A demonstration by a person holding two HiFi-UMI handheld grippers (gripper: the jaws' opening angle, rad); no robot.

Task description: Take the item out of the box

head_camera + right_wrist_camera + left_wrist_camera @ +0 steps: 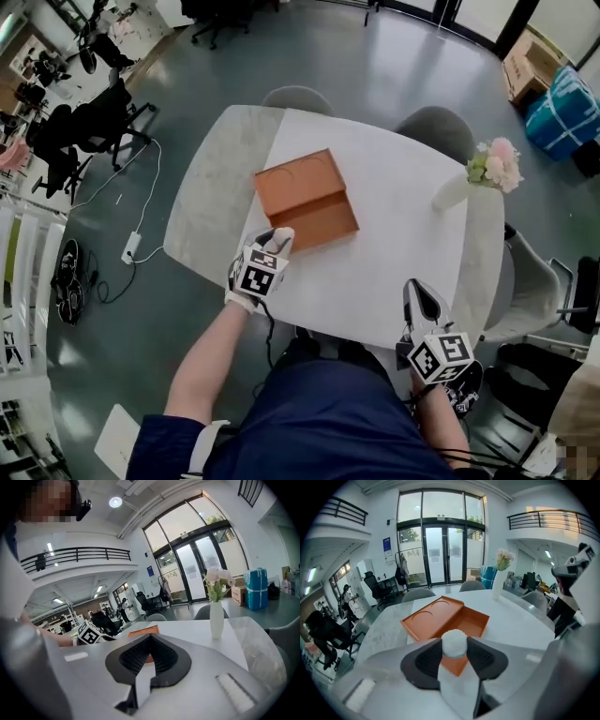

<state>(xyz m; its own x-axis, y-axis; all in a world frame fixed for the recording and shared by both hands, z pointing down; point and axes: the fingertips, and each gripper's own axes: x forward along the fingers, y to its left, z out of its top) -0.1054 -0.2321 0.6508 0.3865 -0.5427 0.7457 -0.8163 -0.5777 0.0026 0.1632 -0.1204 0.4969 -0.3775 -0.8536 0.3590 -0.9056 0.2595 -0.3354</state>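
An orange box [323, 221] lies open on the white table [394, 253], its lid [298, 178] with two round recesses flipped back beside it. My left gripper [277, 238] hovers at the box's near corner. In the left gripper view a small white fuzzy ball [454, 643] sits pinched between the two dark pads [425, 660], above the near edge of the box [471, 623]. My right gripper [419, 292] rests at the table's near right edge, away from the box. Its jaws [151, 637] meet with nothing between them.
A white vase [455, 190] with pink flowers [497, 164] stands at the table's far right; it also shows in the right gripper view [216, 618]. Grey chairs [298, 97] ring the far side. Cables and office chairs [84, 131] lie on the floor to the left.
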